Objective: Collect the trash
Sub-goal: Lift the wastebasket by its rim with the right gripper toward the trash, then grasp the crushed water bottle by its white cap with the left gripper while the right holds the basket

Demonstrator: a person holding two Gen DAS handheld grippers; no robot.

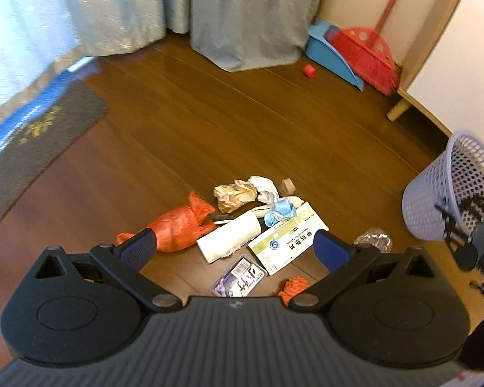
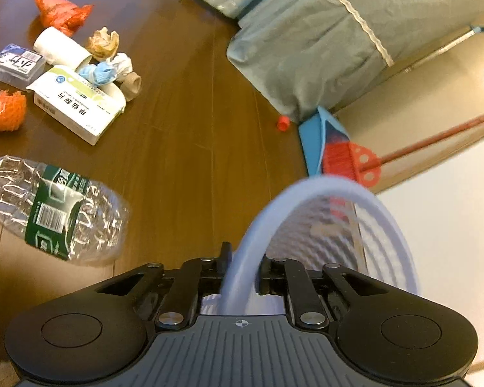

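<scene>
The right gripper (image 2: 242, 277) pinches the rim of the pale lilac perforated plastic wastebasket (image 2: 332, 193), its jaws pressed onto the rim band, and the basket hangs tilted in front of that camera. The left gripper (image 1: 235, 245) hovers spread wide and empty over the heap of trash on the brown wooden floor (image 1: 209, 122).

The heap lies in the open middle of the floor, well away from the grey doormat (image 1: 38, 148) at the floor's left edge. It holds a crumpled orange plastic bag (image 1: 177, 229), a white paper roll (image 1: 232, 238), a white-and-green cardboard medicine box (image 1: 287, 242), a small clear plastic case with a barcode label (image 1: 238, 280), a scrap of orange mesh netting (image 1: 293, 287), balls of tan, white and blue crumpled paper (image 1: 264, 196) and a small cardboard ring (image 1: 287, 186). A crushed clear plastic bottle with a green label (image 2: 55, 209) lies apart, nearest the basket.

The step in hand looks like bringing the basket to the heap while the left gripper picks a first piece. It would go best to set the basket down upright just beside the pile, mouth clear, then take firm items such as the box across their narrow sides. The bottle may slip or roll, so grasp it at the labelled waist. A small red cap (image 1: 309, 71) by the blue dustpan (image 1: 332, 54) near the far wall is easily forgotten.
</scene>
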